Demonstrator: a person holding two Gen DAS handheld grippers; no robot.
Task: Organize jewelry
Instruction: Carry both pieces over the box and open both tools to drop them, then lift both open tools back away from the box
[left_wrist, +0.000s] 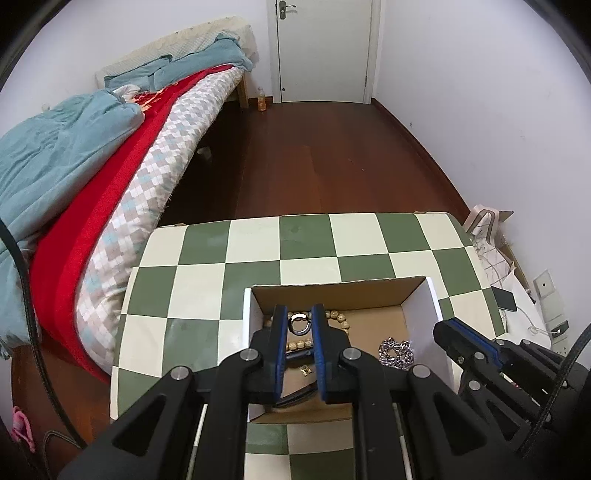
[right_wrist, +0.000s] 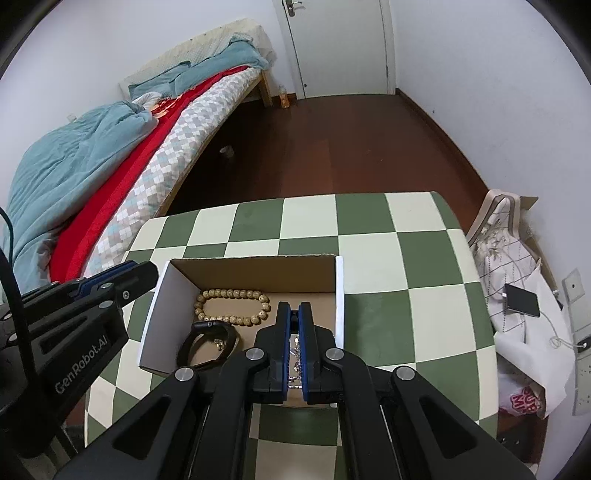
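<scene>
— Why is your left gripper poised over the cardboard box?

— It pinches a silver ring between its tips, jaws narrowed to the ring's width, above the bead bracelet; I judge you mean to set it inside.

— And the right gripper?

— Nearly closed, gripping nothing I can see, over the silver chain on the box floor, near the black band.

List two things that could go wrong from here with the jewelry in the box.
1. The left gripper pinches the silver ring only at the tips of its jaws, so it may slip and drop onto the bead bracelet.
2. The silver chain lies bunched and may tangle when lifted.
</scene>
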